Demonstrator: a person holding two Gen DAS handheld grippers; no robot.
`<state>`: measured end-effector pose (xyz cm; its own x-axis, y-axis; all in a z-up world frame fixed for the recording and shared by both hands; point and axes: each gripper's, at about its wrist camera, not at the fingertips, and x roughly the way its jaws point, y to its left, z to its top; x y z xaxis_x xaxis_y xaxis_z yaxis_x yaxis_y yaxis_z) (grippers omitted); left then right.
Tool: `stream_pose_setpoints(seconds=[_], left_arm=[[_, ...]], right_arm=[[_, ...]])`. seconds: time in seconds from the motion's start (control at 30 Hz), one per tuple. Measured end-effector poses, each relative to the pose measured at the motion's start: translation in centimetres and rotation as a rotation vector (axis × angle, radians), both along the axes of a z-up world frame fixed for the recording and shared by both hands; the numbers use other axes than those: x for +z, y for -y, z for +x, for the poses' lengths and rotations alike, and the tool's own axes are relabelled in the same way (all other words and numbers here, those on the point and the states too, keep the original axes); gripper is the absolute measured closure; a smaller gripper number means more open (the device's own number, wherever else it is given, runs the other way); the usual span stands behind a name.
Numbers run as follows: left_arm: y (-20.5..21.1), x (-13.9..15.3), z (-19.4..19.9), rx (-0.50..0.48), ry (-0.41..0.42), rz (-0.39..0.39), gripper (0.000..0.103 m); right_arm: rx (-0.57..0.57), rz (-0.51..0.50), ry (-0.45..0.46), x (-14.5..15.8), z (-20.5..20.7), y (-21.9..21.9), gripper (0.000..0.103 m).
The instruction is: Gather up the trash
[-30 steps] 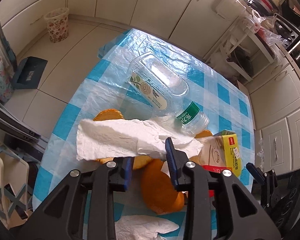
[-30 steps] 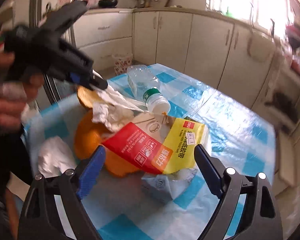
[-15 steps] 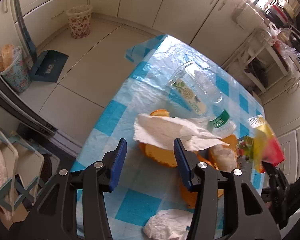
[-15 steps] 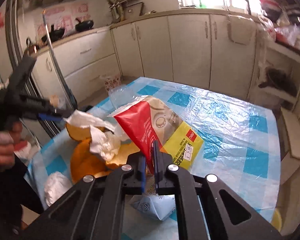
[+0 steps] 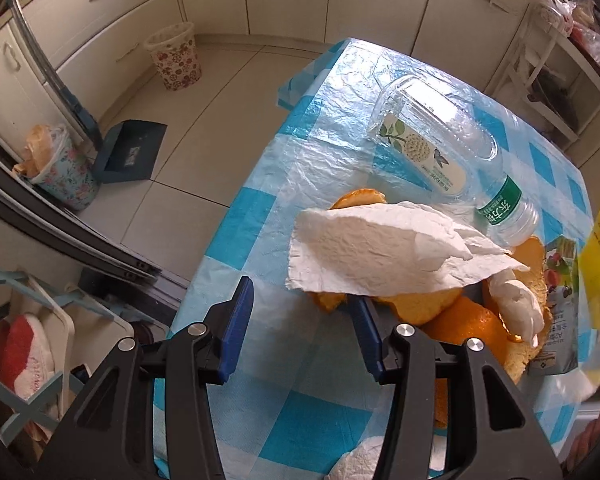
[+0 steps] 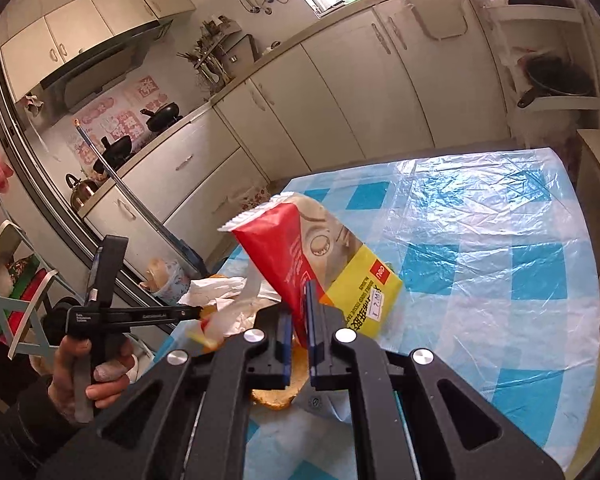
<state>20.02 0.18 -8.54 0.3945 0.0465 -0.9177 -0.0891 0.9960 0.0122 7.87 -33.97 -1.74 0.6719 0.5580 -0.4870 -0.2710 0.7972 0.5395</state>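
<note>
Your right gripper (image 6: 298, 322) pinches only the red-and-yellow wrapper's (image 6: 320, 256) corner, so it may slip; left gripper (image 5: 300, 322), jaws apart, risks snagging the paper towel (image 5: 376, 254) at the table's (image 5: 320, 148) left edge.

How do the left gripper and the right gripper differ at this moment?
The left gripper is open and holds nothing, while the right gripper is shut on the red-yellow wrapper. The left hangs beside the paper towel; the right holds its wrapper above the table. Both have blue pads.
</note>
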Motion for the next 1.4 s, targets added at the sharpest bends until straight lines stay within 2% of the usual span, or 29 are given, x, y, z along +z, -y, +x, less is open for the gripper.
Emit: stream_pose_setpoints(seconds=[0.07, 0.1, 0.13, 0.17, 0.23, 0.43, 0.5, 0.63, 0.8, 0.97, 1.4], left_arm=[[0.8, 0.0, 0.3, -0.002, 0.015, 0.035, 0.057], [1.1, 0.0, 0.5, -0.003, 0.022, 0.047, 0.066], [1.4, 0.0, 0.5, -0.006, 0.023, 0.053, 0.083], [1.6, -0.1, 0.6, -0.015, 0.019, 0.052, 0.092], [2.1, 0.3, 0.4, -0.024, 0.037, 0.072, 0.097], [2.7, 2.7, -1.3, -0.076, 0.097, 0.125, 0.098], [2.4, 3.4, -1.8, -0.083, 0.098, 0.118, 0.098], [0.9, 4.9, -2.6, -0.078, 0.090, 0.026, 0.099], [0.4, 7.4, -4.9, -0.100, 0.129, 0.052, 0.099], [-0.3, 8.7, -6.8, -0.113, 0.123, 0.032, 0.099], [3.3, 17.8, -12.7, -0.163, 0.329, 0.091, 0.099]], right_arm=[[0.003, 0.019, -0.004, -0.1, -0.1, 0.2, 0.096], [0.003, 0.023, -0.005, -0.2, -0.2, 0.3, 0.096], [0.005, 0.031, -0.006, -0.1, -0.2, 0.4, 0.096], [0.004, 0.038, -0.007, -0.2, -0.3, 0.5, 0.096], [0.002, 0.046, -0.005, -0.1, -0.4, 0.8, 0.096], [0.006, 0.058, 0.000, 0.1, -0.6, 1.0, 0.096], [0.006, 0.061, 0.005, 0.2, -0.8, 1.1, 0.096], [-0.001, 0.078, 0.011, 0.4, -1.0, 1.6, 0.096], [-0.004, 0.089, 0.029, 0.9, -1.8, 1.9, 0.096], [-0.016, 0.101, 0.042, 1.4, -2.6, 2.4, 0.096], [-0.110, 0.169, 0.100, 3.1, -6.0, 7.1, 0.096]])
